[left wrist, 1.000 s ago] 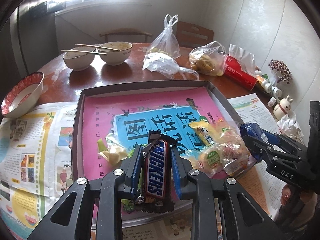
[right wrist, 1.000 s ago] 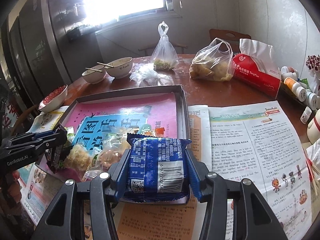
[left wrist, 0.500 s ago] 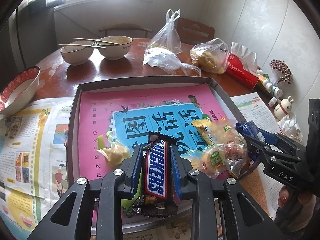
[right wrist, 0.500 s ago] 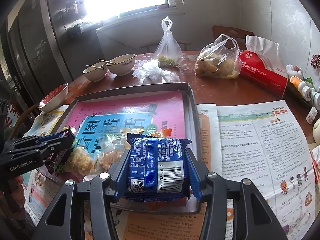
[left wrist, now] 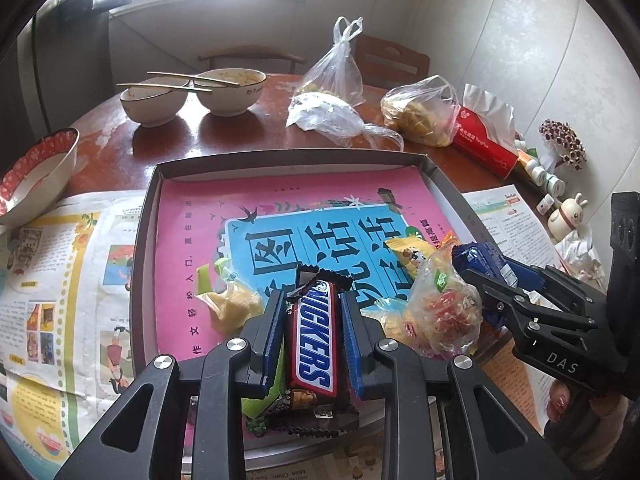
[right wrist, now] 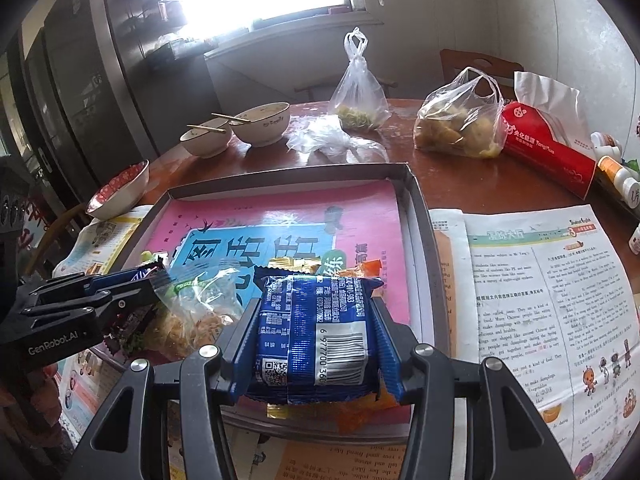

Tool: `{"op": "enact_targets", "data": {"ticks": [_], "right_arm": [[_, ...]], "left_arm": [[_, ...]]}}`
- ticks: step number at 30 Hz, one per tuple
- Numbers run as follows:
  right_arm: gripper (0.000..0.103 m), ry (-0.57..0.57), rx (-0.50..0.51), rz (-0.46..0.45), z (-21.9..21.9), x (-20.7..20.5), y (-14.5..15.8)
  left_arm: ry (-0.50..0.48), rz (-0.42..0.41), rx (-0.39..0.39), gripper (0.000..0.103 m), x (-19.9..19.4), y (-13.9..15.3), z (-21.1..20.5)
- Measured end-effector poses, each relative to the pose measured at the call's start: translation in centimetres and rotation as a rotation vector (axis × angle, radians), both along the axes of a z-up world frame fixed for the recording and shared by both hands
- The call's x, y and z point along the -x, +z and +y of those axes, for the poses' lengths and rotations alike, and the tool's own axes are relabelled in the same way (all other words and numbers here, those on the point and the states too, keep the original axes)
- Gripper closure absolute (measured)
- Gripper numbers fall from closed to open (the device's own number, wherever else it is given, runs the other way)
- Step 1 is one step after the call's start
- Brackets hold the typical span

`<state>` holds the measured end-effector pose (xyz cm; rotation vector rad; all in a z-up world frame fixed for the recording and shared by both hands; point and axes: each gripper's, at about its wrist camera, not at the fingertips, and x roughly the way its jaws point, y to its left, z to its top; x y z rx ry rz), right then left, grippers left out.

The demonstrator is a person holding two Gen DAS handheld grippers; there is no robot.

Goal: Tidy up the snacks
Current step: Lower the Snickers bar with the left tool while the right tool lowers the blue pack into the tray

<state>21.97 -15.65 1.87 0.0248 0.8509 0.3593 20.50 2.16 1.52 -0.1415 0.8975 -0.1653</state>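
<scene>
My left gripper is shut on a Snickers bar and holds it over the near edge of a shallow grey tray lined with a pink and blue sheet. My right gripper is shut on a blue snack packet over the tray's near right part; it also shows at the right of the left wrist view. Several wrapped snacks lie in the tray: a yellow one, clear-wrapped pastries and a yellow packet.
Newspapers lie under and beside the tray, one at its right. Behind stand two bowls with chopsticks, a red-rimmed bowl, plastic bags, a red tissue pack and small bottles.
Both grippers have moved forward over the tray with their snacks still held. The tray now fills more of both views.
</scene>
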Motion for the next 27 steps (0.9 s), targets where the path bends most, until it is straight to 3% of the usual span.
{"op": "enact_targets", "data": {"ticks": [27], "right_arm": [[0.049, -0.016, -0.025, -0.020, -0.95, 0.68, 0.78]], "left_arm": [[0.005, 0.002, 0.011, 0.074, -0.28, -0.13, 0.10]]}}
